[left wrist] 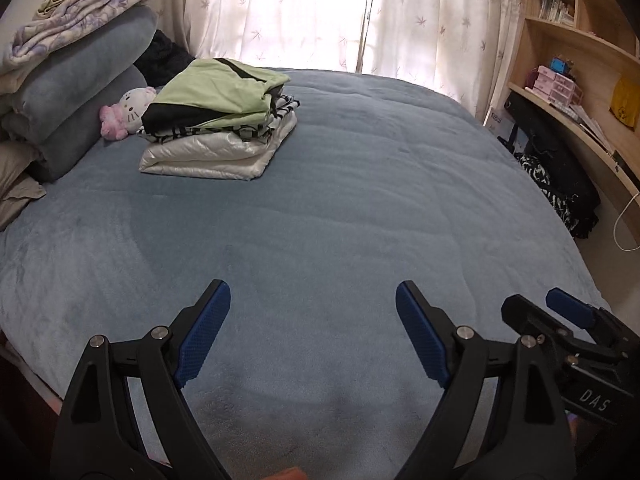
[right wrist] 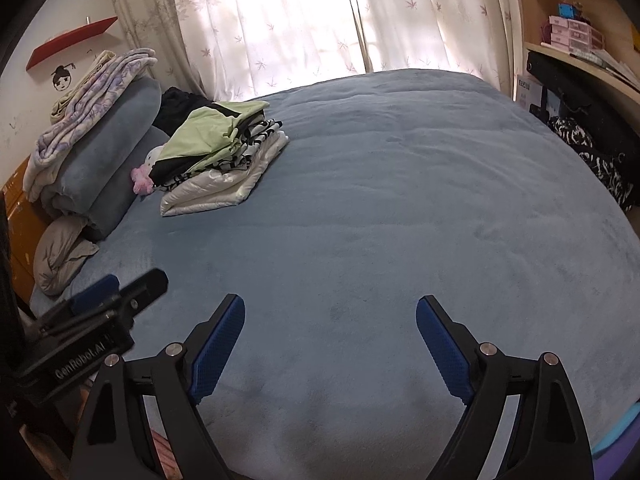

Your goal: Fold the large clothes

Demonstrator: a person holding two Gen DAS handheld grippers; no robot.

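Note:
A stack of folded clothes (left wrist: 218, 120) lies at the far left of the blue bed (left wrist: 340, 200): a green and black garment on top, a black-and-white patterned one under it, a white one at the bottom. The stack also shows in the right wrist view (right wrist: 220, 160). My left gripper (left wrist: 313, 300) is open and empty above the near part of the bed. My right gripper (right wrist: 330, 314) is open and empty beside it, and shows at the right edge of the left wrist view (left wrist: 568, 312). A black-and-white garment (left wrist: 552, 192) hangs off the bed's right side.
Rolled blue bedding and folded blankets (left wrist: 80, 80) pile at the bed's left end, with a pink and white plush toy (left wrist: 128, 112). Curtains (left wrist: 320, 12) hang behind the bed. A wooden shelf and desk (left wrist: 580, 60) stand at the right.

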